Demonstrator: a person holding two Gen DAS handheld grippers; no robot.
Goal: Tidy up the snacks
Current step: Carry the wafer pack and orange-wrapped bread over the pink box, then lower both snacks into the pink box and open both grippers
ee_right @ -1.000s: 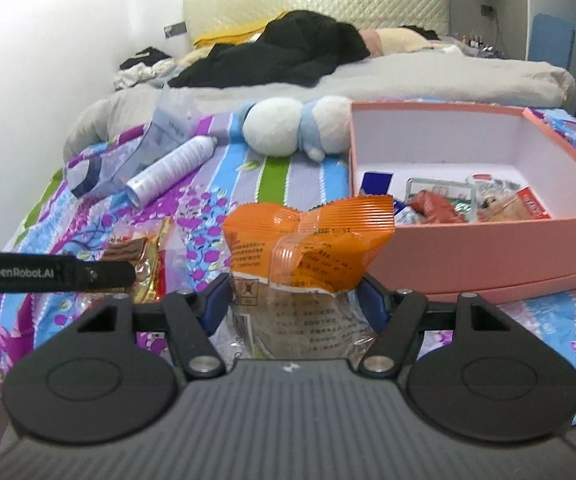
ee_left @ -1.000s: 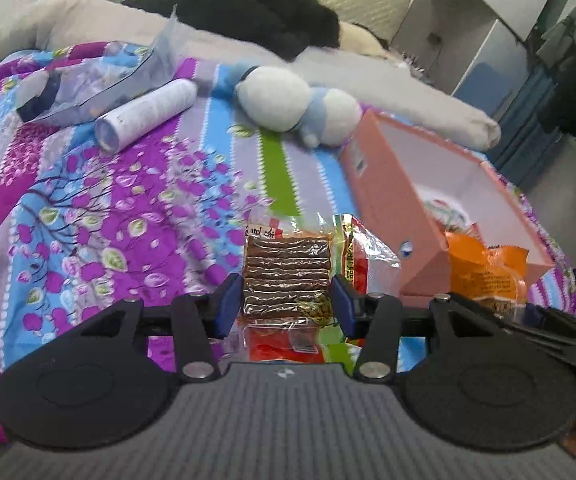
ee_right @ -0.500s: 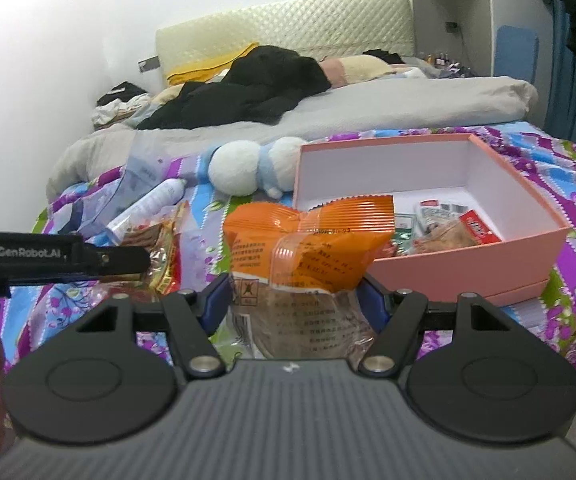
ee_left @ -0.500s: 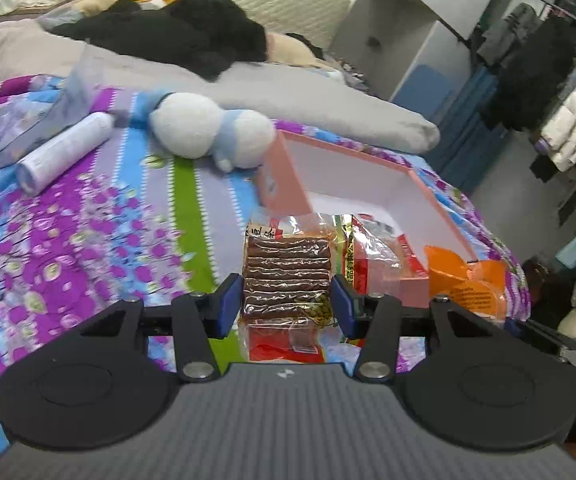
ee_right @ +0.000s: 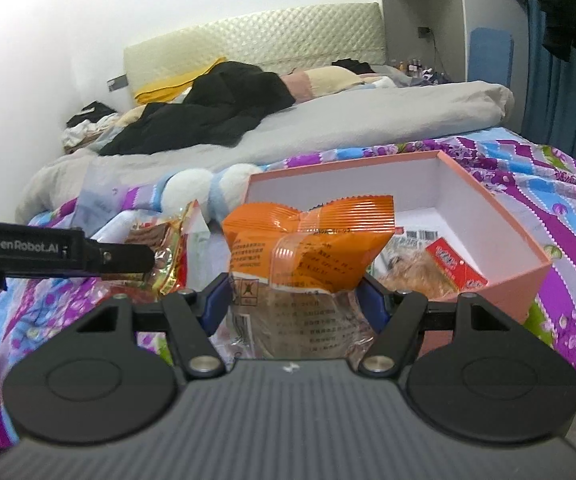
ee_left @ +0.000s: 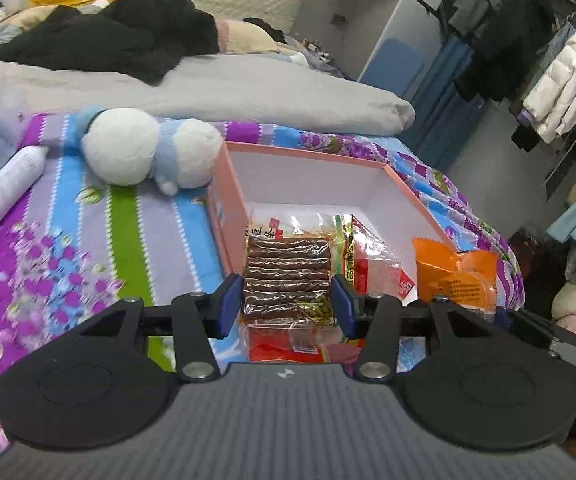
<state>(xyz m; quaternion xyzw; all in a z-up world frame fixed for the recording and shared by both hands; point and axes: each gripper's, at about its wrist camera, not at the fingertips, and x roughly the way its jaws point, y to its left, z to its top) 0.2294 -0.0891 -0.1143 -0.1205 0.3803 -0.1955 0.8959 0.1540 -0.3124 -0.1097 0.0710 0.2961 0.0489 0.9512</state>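
My left gripper [ee_left: 286,300] is shut on a clear packet of brown snack sticks [ee_left: 286,272] and holds it in front of the open pink box [ee_left: 232,184]. My right gripper [ee_right: 295,300] is shut on an orange snack bag [ee_right: 307,248], held at the near left corner of the pink box [ee_right: 507,280]. The orange bag also shows at the right of the left wrist view [ee_left: 455,276]. The box holds several snack packets [ee_right: 439,264]. The left gripper's packet shows at the left of the right wrist view [ee_right: 168,256].
The box lies on a bed with a purple, blue and green floral sheet [ee_left: 68,248]. A white and blue plush toy [ee_left: 144,148] and a white tube [ee_left: 0,196] lie to the left of the box. A grey duvet [ee_left: 208,88] and black clothes lie behind.
Both grippers have moved with their packets toward the pink box. The box now sits nearer and more central in both views. The grips are unchanged.
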